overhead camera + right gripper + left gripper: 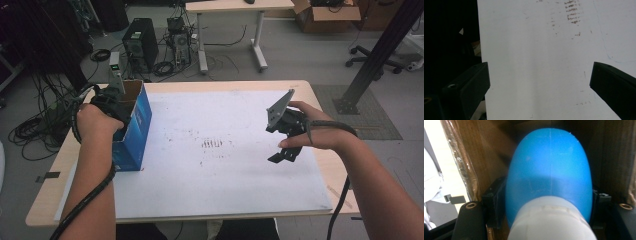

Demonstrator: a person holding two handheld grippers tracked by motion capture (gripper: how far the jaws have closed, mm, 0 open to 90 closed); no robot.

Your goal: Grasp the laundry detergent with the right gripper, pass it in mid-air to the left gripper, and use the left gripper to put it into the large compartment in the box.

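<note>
High view: the left gripper (114, 98) is lowered into the open top of a blue cardboard box (136, 131) that stands upright at the left edge of the counter (240, 86), on the white sheet (220, 150) that covers most of the surface. The right gripper (283, 150) is held above the right part of the sheet, well apart from the box, with its grey three-cornered plate tilted upward.

Left gripper view: a blue rounded object (549, 170) with a white cap end (550, 220) sits between the two black jaws, inside the brown inner walls of the box (486, 150). The jaws stand close against both flanks of the object at a narrow setting; whether the pads actually press on it cannot be told.

Right gripper view: the right gripper (540, 82) points down at the white sheet (536, 50). Its jaws stand wide apart with nothing between them. Faint brown marks (571, 12) lie on the sheet farther off.
</note>
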